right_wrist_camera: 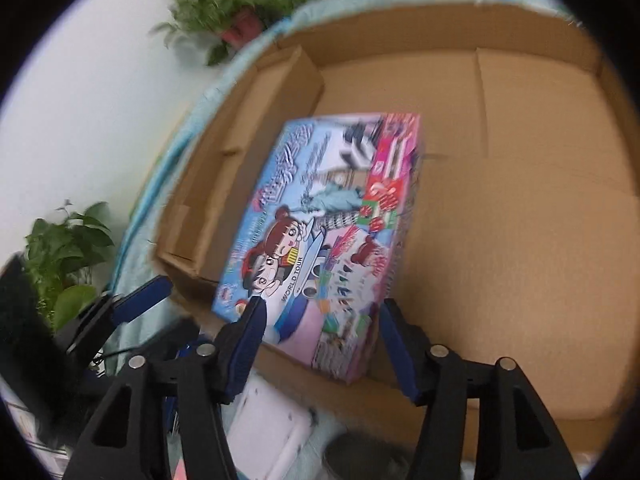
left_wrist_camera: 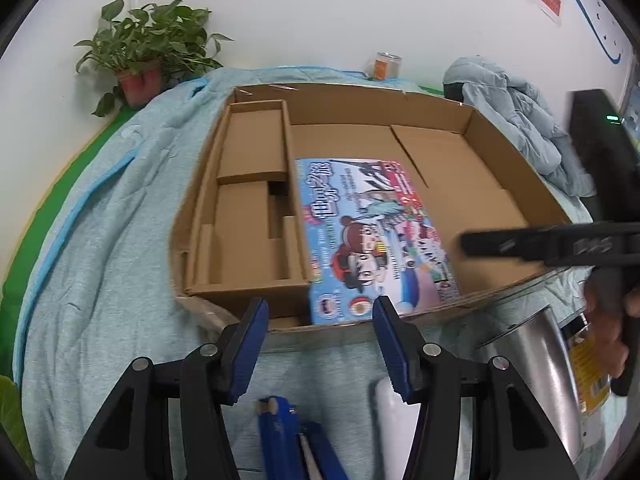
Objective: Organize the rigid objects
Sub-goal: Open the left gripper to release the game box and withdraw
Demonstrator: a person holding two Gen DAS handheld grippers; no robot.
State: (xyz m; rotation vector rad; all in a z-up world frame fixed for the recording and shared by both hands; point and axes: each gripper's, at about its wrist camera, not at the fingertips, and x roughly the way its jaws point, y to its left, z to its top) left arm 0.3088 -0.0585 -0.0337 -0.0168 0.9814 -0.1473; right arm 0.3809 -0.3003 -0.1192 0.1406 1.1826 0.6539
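Observation:
A colourful game box [left_wrist_camera: 372, 236] lies inside a big open cardboard box [left_wrist_camera: 516, 152], its left edge against a smaller brown carton [left_wrist_camera: 248, 216]. My left gripper [left_wrist_camera: 320, 312] hovers open at the big box's near rim, with nothing between its blue pads. My right gripper [right_wrist_camera: 322, 312] stands open over the game box's [right_wrist_camera: 320, 232] near end, and its pads do not press on it. From the left wrist it shows as a black finger [left_wrist_camera: 520, 242] just right of the game box, with a hand [left_wrist_camera: 612, 320] behind it.
The box rests on a light blue blanket [left_wrist_camera: 100, 260]. Near the front lie a steel cup [left_wrist_camera: 536, 380], a yellow-labelled can [left_wrist_camera: 592, 368], a white object [left_wrist_camera: 386, 396] and a blue tool [left_wrist_camera: 288, 436]. A potted plant [left_wrist_camera: 148, 52], an orange can [left_wrist_camera: 386, 66] and a jacket [left_wrist_camera: 512, 108] stand behind.

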